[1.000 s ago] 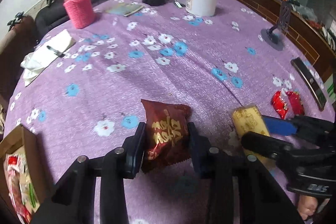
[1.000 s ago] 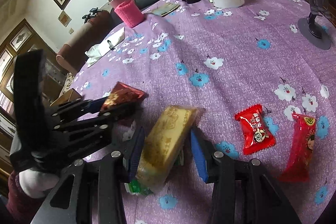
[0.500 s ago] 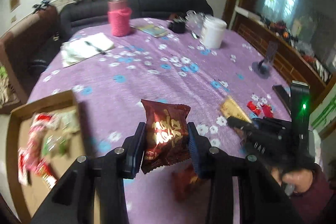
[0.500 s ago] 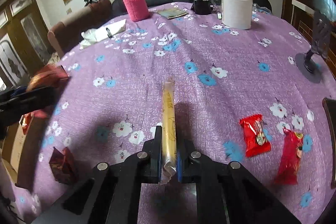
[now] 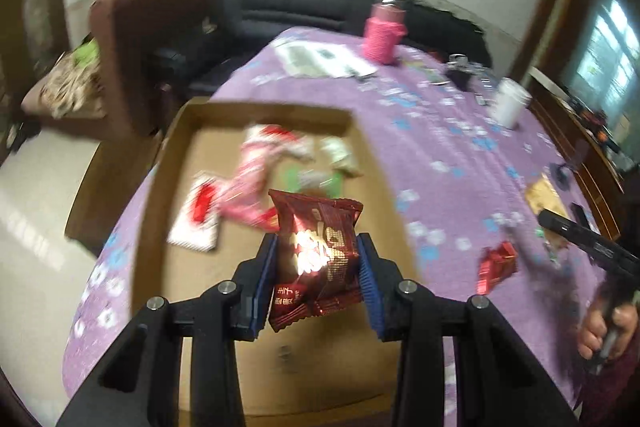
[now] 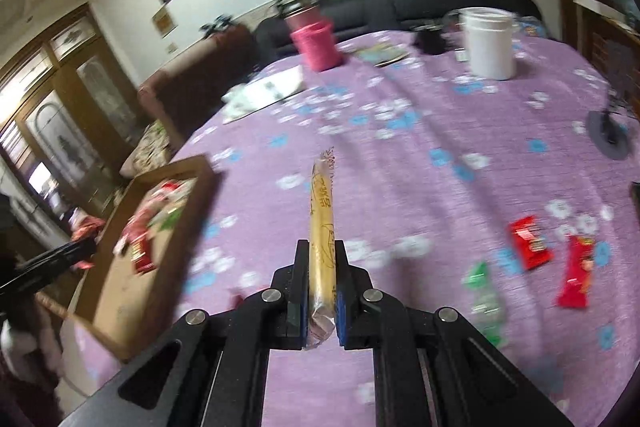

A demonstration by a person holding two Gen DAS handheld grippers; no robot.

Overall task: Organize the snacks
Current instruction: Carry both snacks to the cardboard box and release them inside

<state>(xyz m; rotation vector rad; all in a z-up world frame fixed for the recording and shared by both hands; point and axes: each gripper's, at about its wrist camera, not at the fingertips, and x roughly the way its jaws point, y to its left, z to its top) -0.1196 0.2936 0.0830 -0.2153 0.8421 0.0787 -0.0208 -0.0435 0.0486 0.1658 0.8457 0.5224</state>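
My left gripper [image 5: 318,279] has its jaws clamped on a dark red snack packet [image 5: 316,255], which hangs above the cardboard box [image 5: 176,131] of snacks at the worktop's edge. My right gripper [image 6: 322,301] has its jaws pinched tight on a yellow wrapped bar [image 6: 321,227], edge-up above the purple flowered cloth [image 6: 420,155]; two red packets [image 6: 530,243] lie right of it.

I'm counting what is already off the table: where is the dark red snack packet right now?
In the left wrist view the dark red snack packet is pinched between the left gripper fingers, held above the cardboard box of snacks at the table's edge.
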